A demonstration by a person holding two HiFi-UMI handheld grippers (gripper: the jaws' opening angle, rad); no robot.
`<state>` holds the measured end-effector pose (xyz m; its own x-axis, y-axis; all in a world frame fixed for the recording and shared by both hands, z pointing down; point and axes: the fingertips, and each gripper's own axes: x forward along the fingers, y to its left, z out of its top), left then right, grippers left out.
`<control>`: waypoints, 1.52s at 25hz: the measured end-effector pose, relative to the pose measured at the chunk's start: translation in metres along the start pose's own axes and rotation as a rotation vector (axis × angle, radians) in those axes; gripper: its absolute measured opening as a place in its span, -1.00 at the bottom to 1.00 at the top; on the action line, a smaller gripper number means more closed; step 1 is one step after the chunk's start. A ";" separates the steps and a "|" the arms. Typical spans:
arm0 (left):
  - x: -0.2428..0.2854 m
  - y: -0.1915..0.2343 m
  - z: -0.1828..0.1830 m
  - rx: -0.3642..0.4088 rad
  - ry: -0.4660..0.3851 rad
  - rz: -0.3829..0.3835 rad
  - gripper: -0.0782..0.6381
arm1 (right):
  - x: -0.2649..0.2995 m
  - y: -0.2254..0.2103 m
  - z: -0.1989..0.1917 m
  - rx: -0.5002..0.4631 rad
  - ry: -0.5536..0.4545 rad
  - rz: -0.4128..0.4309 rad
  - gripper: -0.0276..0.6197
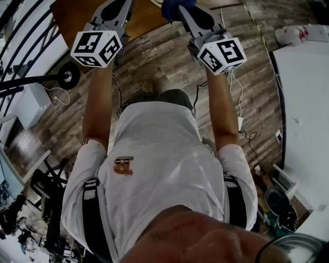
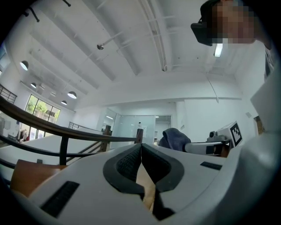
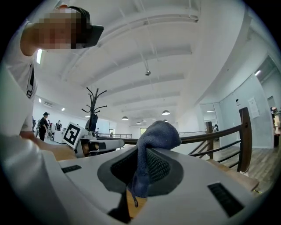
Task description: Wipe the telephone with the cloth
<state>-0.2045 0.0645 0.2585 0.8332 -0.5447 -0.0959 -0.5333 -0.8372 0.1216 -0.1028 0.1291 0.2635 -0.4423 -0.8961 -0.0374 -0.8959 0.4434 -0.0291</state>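
No telephone shows in any view. Both grippers are held up in front of the person, level and side by side, over the near edge of a brown wooden table (image 1: 149,18). My right gripper (image 1: 193,13) is shut on a dark blue cloth (image 3: 156,136), which bunches above the jaws and hangs down between the pads. The cloth (image 1: 175,7) shows at the top of the head view and, from the left gripper view, as a blue lump (image 2: 174,138). My left gripper (image 2: 141,147) is shut, its pads meeting with nothing between them.
A dark stair railing (image 2: 66,132) runs past the table's far side. A white table (image 1: 303,102) stands at the right over the wood floor, with cables (image 1: 241,123) trailing beside it. A coat stand (image 3: 94,110) and distant people (image 3: 44,125) are behind.
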 end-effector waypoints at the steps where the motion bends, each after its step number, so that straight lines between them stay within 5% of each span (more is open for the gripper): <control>1: 0.007 0.007 -0.001 -0.002 0.005 0.003 -0.73 | 0.008 -0.006 -0.001 -0.002 0.004 0.001 -0.73; 16: 0.136 0.081 -0.035 -0.005 0.059 0.094 -0.73 | 0.114 -0.143 -0.013 -0.015 0.011 0.102 -0.73; 30: 0.338 0.180 -0.079 -0.046 0.156 0.326 -0.73 | 0.247 -0.352 -0.030 0.024 0.084 0.319 -0.73; 38: 0.389 0.233 -0.127 -0.107 0.250 0.480 -0.72 | 0.307 -0.399 -0.069 0.051 0.186 0.474 -0.73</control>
<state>0.0141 -0.3359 0.3753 0.5166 -0.8246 0.2308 -0.8548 -0.4808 0.1954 0.1154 -0.3244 0.3322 -0.8040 -0.5823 0.1203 -0.5934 0.7986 -0.1005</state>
